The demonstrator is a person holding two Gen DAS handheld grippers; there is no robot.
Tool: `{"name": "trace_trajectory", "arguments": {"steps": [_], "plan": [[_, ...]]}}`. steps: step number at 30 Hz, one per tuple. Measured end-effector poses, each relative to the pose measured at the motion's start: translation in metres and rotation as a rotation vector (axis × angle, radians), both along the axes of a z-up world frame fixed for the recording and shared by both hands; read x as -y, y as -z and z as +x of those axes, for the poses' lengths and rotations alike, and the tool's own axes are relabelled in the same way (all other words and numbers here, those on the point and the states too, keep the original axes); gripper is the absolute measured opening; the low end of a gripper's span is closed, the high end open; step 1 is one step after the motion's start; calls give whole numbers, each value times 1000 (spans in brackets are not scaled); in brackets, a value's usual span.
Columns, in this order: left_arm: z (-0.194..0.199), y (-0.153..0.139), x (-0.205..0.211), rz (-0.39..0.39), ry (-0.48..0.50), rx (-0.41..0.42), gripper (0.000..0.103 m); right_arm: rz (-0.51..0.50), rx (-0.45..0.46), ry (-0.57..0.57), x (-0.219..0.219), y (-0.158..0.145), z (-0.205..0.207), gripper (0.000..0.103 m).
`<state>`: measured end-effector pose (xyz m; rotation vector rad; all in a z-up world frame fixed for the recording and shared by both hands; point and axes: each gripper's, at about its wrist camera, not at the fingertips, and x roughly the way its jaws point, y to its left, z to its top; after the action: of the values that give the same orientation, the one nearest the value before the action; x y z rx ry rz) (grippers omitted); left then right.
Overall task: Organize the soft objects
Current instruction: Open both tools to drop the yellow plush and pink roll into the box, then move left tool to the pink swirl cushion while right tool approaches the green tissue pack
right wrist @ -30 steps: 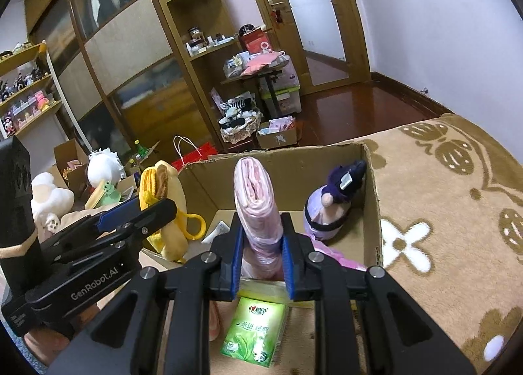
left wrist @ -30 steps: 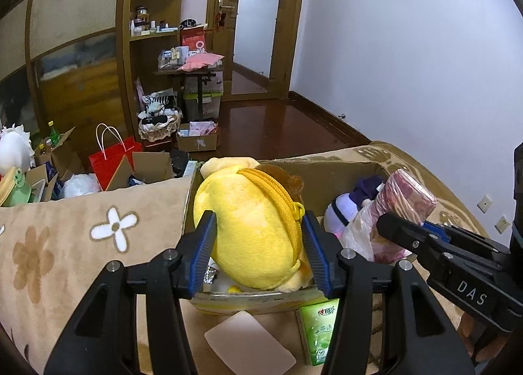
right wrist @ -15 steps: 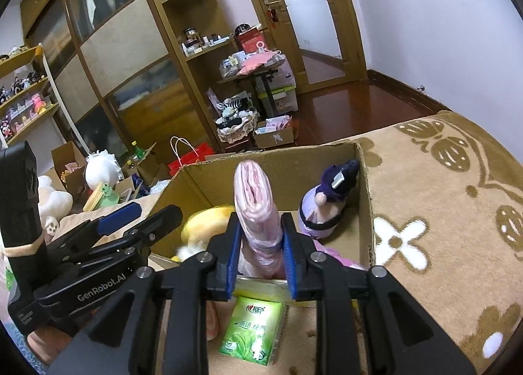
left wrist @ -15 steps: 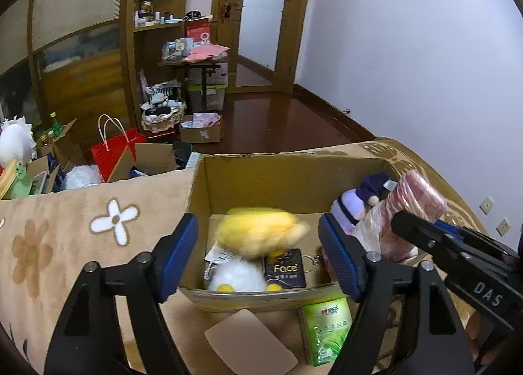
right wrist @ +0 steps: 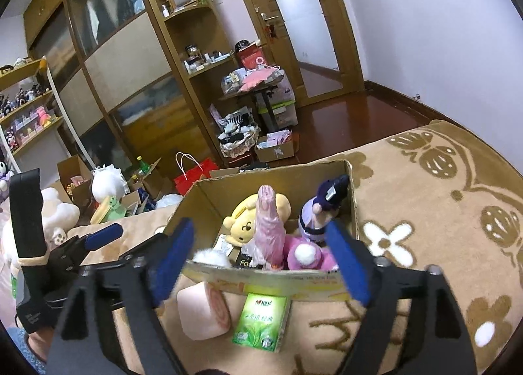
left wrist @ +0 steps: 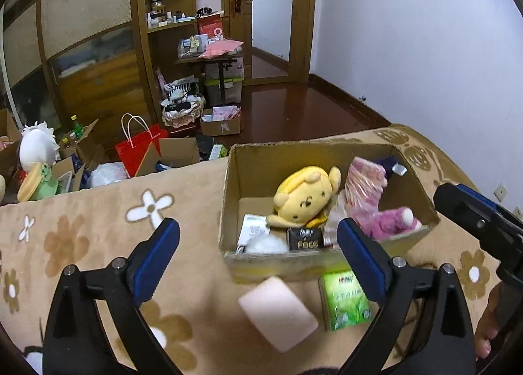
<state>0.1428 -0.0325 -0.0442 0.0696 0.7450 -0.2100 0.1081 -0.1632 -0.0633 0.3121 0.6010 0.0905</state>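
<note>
One cardboard box (left wrist: pixel 255 159) sits on a tan blanket with flowers (left wrist: pixel 98 211). Inside the box there are soft things. One yellow plush bear (left wrist: pixel 302 196) lies in the middle, face up. One pink roll in clear wrap (left wrist: pixel 364 183) leans at its 3 o'clock side, touching it. One fuzzy pink toy with a white pom-pom (left wrist: pixel 390 219) lies at 5 o'clock from the roll, by the near wall. One small purple doll (right wrist: pixel 318 214) stands in the far right corner. One white fluffy ball (left wrist: pixel 266 244) and one small black pack that says "Face" (left wrist: pixel 304 239) lie by the near wall.

Outside the box, at its 6 o'clock side, there are two things on the blanket: one pink roll cake pillow (right wrist: pixel 204 314) and one green tissue pack (right wrist: pixel 263 321), side by side.

The left gripper (left wrist: pixel 258 260) has just been opening its jaws. They stand wide apart and hold nothing; the yellow bear lies apart from them in the box. The right gripper (right wrist: pixel 258 260) has also just been opening. Its jaws are wide, with nothing gripped; the pink wrapped roll stands free in the box beyond them.
</note>
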Motion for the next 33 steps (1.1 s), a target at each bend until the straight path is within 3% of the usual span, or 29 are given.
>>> {"name": "trace_trajectory", "arguments": {"steps": [3, 15, 33], "plan": [[-11, -6, -4, 13, -5, -5, 99, -5, -14, 2, -4, -2, -8, 103], [-39, -14, -25, 20, -50, -76, 101, -82, -107, -8, -19, 15, -35, 103], [-18, 26, -19, 57, -56, -243, 101, -159, -168, -10, -31, 50, -29, 103]]}}
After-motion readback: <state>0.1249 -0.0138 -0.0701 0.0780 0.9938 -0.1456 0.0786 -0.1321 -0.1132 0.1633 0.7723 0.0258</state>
